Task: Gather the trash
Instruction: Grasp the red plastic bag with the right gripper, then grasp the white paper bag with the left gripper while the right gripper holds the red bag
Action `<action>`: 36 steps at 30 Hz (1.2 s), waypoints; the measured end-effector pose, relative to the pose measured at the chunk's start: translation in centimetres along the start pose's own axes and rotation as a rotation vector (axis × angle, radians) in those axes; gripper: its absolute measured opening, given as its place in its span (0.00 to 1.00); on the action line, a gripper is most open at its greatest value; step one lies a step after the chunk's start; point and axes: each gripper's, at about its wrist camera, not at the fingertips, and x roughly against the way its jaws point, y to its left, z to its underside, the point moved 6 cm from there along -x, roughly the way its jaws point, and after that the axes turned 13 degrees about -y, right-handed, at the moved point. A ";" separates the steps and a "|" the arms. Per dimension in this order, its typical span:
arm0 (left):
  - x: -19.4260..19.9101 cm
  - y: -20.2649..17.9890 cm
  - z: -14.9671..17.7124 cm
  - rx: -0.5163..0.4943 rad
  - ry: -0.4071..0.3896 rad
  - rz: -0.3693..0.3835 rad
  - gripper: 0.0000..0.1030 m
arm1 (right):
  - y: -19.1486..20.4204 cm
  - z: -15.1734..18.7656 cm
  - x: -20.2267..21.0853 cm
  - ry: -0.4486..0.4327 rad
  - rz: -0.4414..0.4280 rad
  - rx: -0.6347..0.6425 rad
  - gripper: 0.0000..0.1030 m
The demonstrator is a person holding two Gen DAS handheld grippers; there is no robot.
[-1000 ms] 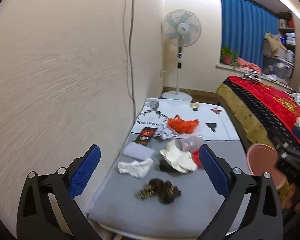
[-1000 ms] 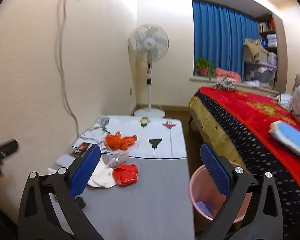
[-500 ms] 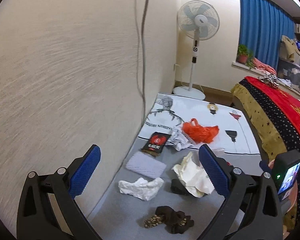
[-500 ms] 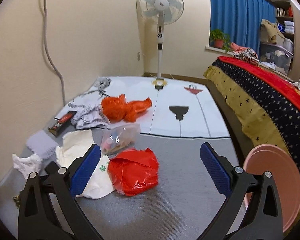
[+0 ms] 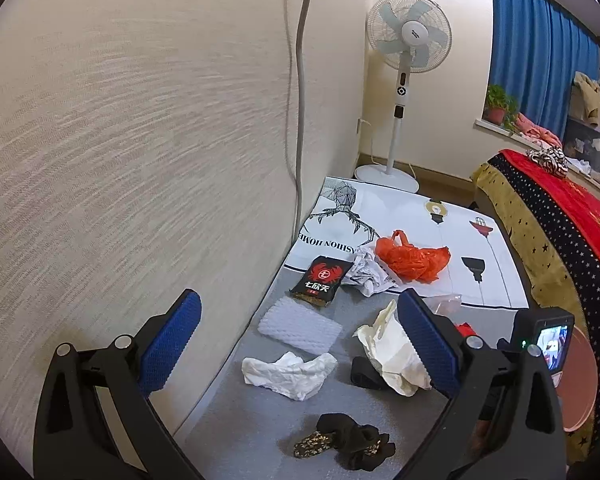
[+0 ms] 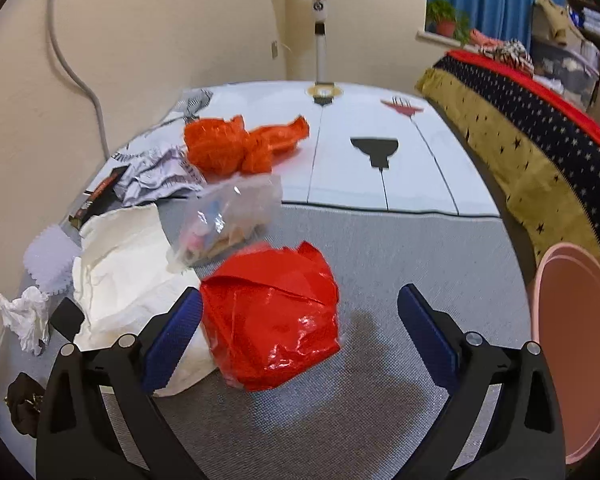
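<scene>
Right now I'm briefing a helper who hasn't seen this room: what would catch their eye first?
Probably the shiny red bag, lying on the grey mat between the right gripper's open jaws. Behind it an orange bag glows against the white printed mat, and a pink bin stands at the right by the bed.

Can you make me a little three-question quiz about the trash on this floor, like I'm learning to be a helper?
1. True or false: the right gripper is shut on the shiny red plastic bag.
2. Which lies nearest the wall? A) crumpled orange plastic bag B) black snack packet with a red crab logo C) round pink plastic bin
3. Fill in: the left gripper is ____ and holds nothing.

Key: 1 false, it is open, with the bag on the grey mat between its fingers. 2 B. 3 open.
</scene>
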 end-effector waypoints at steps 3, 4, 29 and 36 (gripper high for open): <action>-0.1 0.1 0.0 0.000 0.002 -0.005 0.93 | 0.3 0.2 -0.3 0.019 -0.022 0.003 0.79; -0.1 0.2 0.0 0.004 0.004 -0.008 0.93 | 0.5 0.2 -0.3 0.020 -0.032 0.008 0.73; -0.1 -1.4 -0.1 0.069 -0.079 0.077 0.93 | -3.2 -9.5 12.4 -0.236 -0.021 0.116 0.12; -2.8 -6.5 1.3 0.078 -0.113 0.152 0.93 | -6.3 -9.6 17.8 -0.247 -0.026 0.090 0.12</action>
